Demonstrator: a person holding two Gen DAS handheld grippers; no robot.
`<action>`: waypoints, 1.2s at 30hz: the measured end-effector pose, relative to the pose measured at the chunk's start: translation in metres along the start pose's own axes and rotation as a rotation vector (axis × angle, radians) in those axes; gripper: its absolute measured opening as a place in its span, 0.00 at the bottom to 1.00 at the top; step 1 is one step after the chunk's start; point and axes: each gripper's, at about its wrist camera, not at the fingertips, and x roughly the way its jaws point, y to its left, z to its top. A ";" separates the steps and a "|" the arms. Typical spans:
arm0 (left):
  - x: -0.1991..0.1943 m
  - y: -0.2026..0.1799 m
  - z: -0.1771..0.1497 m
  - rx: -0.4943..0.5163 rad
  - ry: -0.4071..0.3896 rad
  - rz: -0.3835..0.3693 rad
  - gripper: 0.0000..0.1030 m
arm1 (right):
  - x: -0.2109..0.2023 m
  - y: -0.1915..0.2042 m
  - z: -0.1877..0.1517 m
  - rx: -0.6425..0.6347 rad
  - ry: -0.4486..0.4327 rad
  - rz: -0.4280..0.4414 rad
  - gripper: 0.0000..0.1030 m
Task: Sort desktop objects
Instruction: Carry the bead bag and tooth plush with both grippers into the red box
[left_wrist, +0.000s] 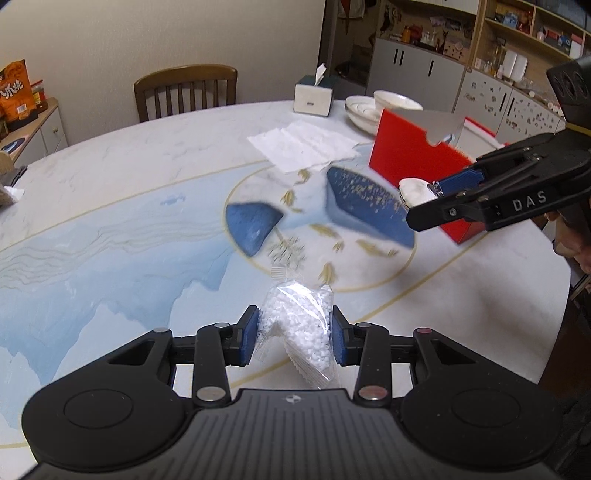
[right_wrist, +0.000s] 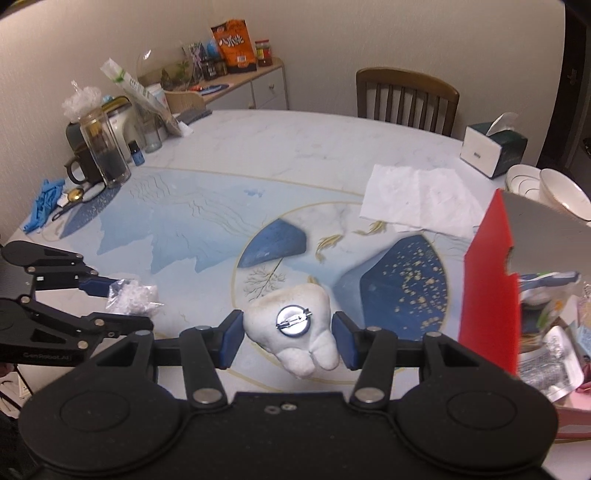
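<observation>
My left gripper (left_wrist: 293, 332) is shut on a clear bag of white beads (left_wrist: 299, 325) and holds it above the table. It also shows in the right wrist view (right_wrist: 122, 299) with the bag (right_wrist: 133, 295) at the left. My right gripper (right_wrist: 288, 332) is shut on a white tooth-shaped plush brooch (right_wrist: 295, 328), its round metal pin back facing the camera. In the left wrist view the right gripper (left_wrist: 424, 195) holds the brooch (left_wrist: 415, 192) beside the red box (left_wrist: 410, 155).
The red box (right_wrist: 491, 280) holds packets and stands at the right. A paper napkin (right_wrist: 417, 199), tissue box (right_wrist: 491, 147) and bowls (right_wrist: 554, 192) sit beyond. Jars, a mug (right_wrist: 83, 166), blue gloves (right_wrist: 44, 203) crowd the far left. A chair (right_wrist: 406, 96) stands behind.
</observation>
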 end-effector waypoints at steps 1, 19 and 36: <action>0.000 -0.003 0.003 0.001 -0.005 -0.001 0.37 | -0.004 -0.002 0.000 -0.001 -0.002 0.002 0.50; 0.013 -0.064 0.061 0.023 -0.066 -0.020 0.37 | -0.057 -0.071 -0.001 0.041 -0.086 -0.003 0.49; 0.041 -0.132 0.118 0.099 -0.113 -0.057 0.37 | -0.087 -0.146 -0.008 0.086 -0.138 -0.043 0.49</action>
